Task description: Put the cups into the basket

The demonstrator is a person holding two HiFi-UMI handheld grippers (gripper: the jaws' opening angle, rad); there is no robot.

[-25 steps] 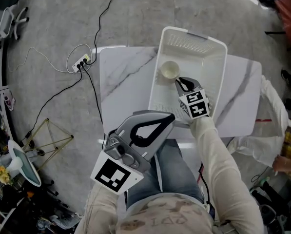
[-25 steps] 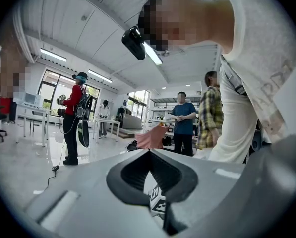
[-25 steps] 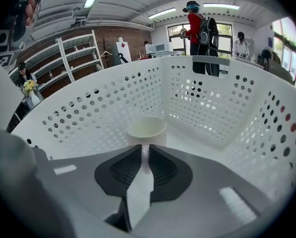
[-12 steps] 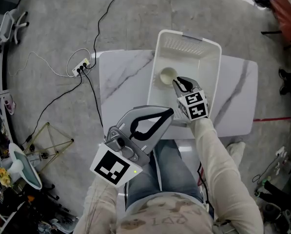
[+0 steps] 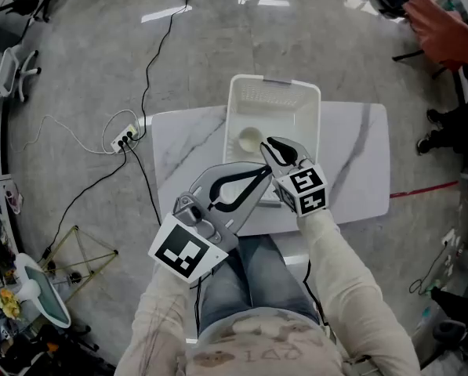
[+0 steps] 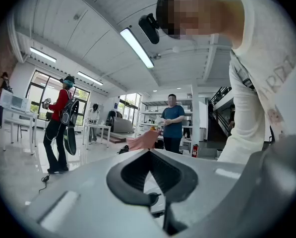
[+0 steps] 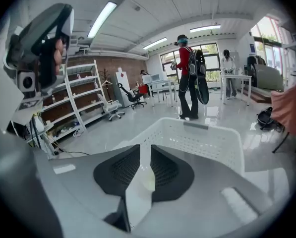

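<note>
A white slatted basket (image 5: 306, 110) stands on the marble table (image 5: 183, 135), and one pale cup (image 5: 250, 140) sits upright inside it at the left. My right gripper (image 5: 270, 143) hovers over the basket's near part, just right of the cup. Its jaws are a narrow gap apart with nothing held. In the right gripper view that gripper (image 7: 146, 148) looks across the basket's far wall (image 7: 202, 135), and the cup (image 7: 148, 180) shows pale through the gap. My left gripper (image 5: 265, 175) is held above my lap at the table's near edge, shut and empty. In its own view the left gripper (image 6: 150, 151) points up into the room.
A power strip with cables (image 5: 124, 138) lies on the floor left of the table. People stand in the room behind, one in blue (image 6: 173, 120) and one in red (image 7: 185, 78). Shelving (image 7: 83, 105) stands at the left, and a red cloth (image 5: 445, 22) at the far right.
My right gripper has drawn back from deep in the basket toward its near edge. The left gripper has come up and forward beside it. The cup stays in the basket.
</note>
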